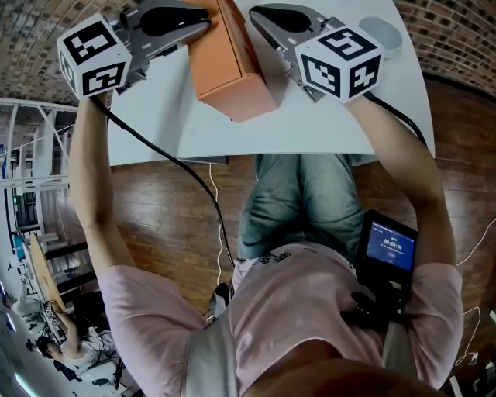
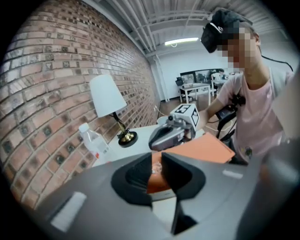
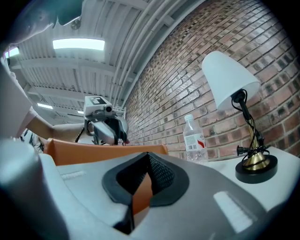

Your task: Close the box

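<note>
An orange box [image 1: 229, 66] stands on the white table [image 1: 155, 132], lid down, with one gripper on each side. My left gripper [image 1: 203, 19] is at the box's left side near its far end, jaws shut. In the left gripper view only a thin slit stays between the jaws of the left gripper [image 2: 157, 171], and the orange box [image 2: 206, 147] shows through it. My right gripper [image 1: 256, 14] sits just right of the box, jaws shut. In the right gripper view the tips of the right gripper [image 3: 147, 161] meet against the box [image 3: 93, 150]. Whether either pad pinches the cardboard is hidden.
A white-shaded lamp [image 3: 234, 89] on a brass base and a clear water bottle [image 3: 193, 138] stand by the brick wall at the table's far edge. A pale bowl [image 1: 384, 32] sits at the table's right. The person's legs are at the table's near edge.
</note>
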Tool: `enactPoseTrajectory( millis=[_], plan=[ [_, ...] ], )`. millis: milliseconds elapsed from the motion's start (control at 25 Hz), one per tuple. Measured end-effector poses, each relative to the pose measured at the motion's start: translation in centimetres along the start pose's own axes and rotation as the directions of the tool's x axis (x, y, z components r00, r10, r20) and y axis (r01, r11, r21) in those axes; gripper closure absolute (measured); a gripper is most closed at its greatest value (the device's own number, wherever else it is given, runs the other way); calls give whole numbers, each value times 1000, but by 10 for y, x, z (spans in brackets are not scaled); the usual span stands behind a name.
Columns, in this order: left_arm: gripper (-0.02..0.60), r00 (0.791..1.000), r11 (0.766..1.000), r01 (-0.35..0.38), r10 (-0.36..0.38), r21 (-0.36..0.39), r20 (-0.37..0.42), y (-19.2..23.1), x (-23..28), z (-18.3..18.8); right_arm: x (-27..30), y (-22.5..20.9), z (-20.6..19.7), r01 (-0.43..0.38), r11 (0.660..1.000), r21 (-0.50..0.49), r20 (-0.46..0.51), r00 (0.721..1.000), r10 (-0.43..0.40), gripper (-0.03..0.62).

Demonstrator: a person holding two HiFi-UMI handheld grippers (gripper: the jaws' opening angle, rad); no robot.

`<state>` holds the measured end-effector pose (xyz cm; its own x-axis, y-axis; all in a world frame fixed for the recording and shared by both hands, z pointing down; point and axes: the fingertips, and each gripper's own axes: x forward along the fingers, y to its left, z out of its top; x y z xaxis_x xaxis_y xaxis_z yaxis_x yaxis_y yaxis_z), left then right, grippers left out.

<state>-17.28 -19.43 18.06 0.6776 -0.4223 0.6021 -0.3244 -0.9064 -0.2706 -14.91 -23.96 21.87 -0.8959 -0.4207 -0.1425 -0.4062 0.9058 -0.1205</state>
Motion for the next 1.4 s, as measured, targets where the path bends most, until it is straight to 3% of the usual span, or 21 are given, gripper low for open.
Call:
enactPoseTrajectory(
  millis=[200,560,640,720,760,840,880,920,960,1000,1080,1120,1160,1200,1240,1280,1400],
  plan=[
    [511,998,1000,-4,5,-24,58,-2,2,-4,1,6,-1,-23,1000,-2,-5,1000,23,592],
    [509,998,1000,26,-27,5,55,-4,0,-1,2,15,-2,-65,998,4,-12,998,65,592],
    [509,995,1000,6,-5,-2,95,0,-5,6,3,15,-3,-65,998,0,-18,998,65,592],
    [503,982,999,-53,53,-3,182,12,-19,23,3,12,-3,-54,999,5,-15,998,54,592],
    [465,969,996,-85,83,-2,233,19,-29,33,3,10,-2,-47,999,11,-11,999,47,592],
    [407,928,989,-150,139,5,345,30,-55,54,2,5,-1,-29,999,23,-4,1000,29,592],
    [398,895,982,-191,172,5,412,35,-72,65,2,3,0,-18,999,28,-1,1000,18,592],
    [375,845,970,-244,215,-5,489,37,-93,75,1,1,0,-8,999,34,1,1000,8,592],
    [353,769,950,-312,272,-32,578,39,-117,85,0,-1,1,2,999,39,5,1000,-2,592],
    [353,661,920,-384,336,-82,672,39,-144,92,-1,-3,1,12,999,43,10,1000,-12,592],
    [354,374,840,-481,454,-250,809,37,-199,87,-4,-6,4,30,999,35,22,999,-30,592],
    [362,238,803,-485,502,-346,832,36,-218,74,-5,-7,5,36,999,16,28,999,-37,592],
    [378,140,779,-459,538,-427,831,36,-229,57,-7,-7,6,43,999,-15,32,999,-42,592],
    [380,93,770,-415,565,-484,820,37,-230,37,-8,-6,7,51,997,-54,35,998,-49,592],
    [378,85,770,-370,585,-519,807,37,-223,20,-9,-4,8,57,995,-87,39,998,-54,592],
    [376,99,771,-341,599,-538,795,36,-213,6,-10,-3,10,62,992,-107,44,997,-57,592],
    [376,166,778,-344,601,-525,782,26,-186,-7,-11,-2,13,67,991,-115,55,997,-61,592]
  ],
)
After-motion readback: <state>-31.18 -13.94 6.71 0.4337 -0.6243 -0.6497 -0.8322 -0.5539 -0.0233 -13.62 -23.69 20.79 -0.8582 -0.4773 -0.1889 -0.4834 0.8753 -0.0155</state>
